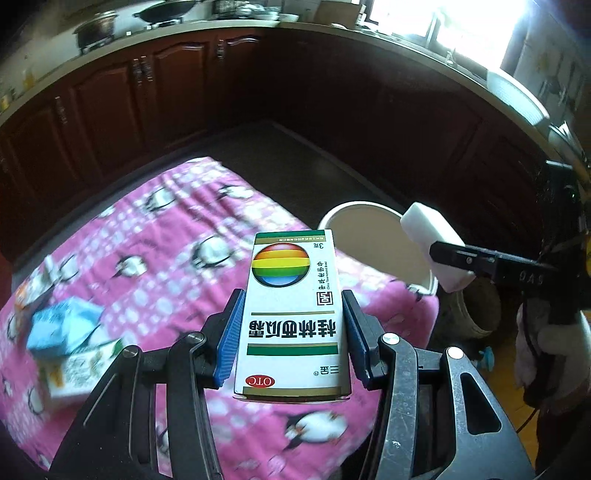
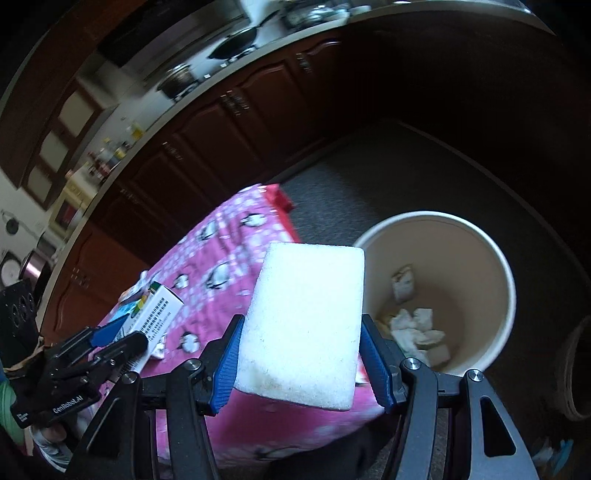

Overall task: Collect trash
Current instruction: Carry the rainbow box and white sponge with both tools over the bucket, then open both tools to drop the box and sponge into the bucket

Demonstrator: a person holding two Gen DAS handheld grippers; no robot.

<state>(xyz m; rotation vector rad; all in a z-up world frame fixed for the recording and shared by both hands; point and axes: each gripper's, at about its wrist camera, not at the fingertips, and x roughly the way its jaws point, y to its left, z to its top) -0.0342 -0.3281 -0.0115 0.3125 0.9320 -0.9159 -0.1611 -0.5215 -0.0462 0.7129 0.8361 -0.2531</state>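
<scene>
The left gripper (image 1: 291,332) holds a white rectangular medicine box with green bands and a rainbow-striped ball printed on it (image 1: 291,314); its blue ribbed fingers (image 1: 231,332) press on the two long sides of the box, which sticks out forward above the desk covered with a pink penguin-patterned cloth (image 1: 166,236). The right gripper (image 2: 301,354) holds a white rectangular foam block (image 2: 303,325) in the same way, one blue finger (image 2: 375,362) on each long side. Seen from the left wrist, the block hangs in the air over the near rim of the round cream-coloured plastic bin (image 1: 369,236), which stands on the dark floor just beyond the desk's right edge. From the right wrist, crumpled white paper scraps (image 2: 417,328) and a small pale packet (image 2: 402,282) lie at the bottom of the bin. Near the left edge of the desk rest a light blue carton (image 1: 62,328) and a white-and-green carton (image 1: 77,369), touching each other and blurred. Behind the desk runs a row of dark brown wooden cabinets (image 1: 110,110) under a pale countertop with a black wok (image 1: 166,11) on the stove.
</scene>
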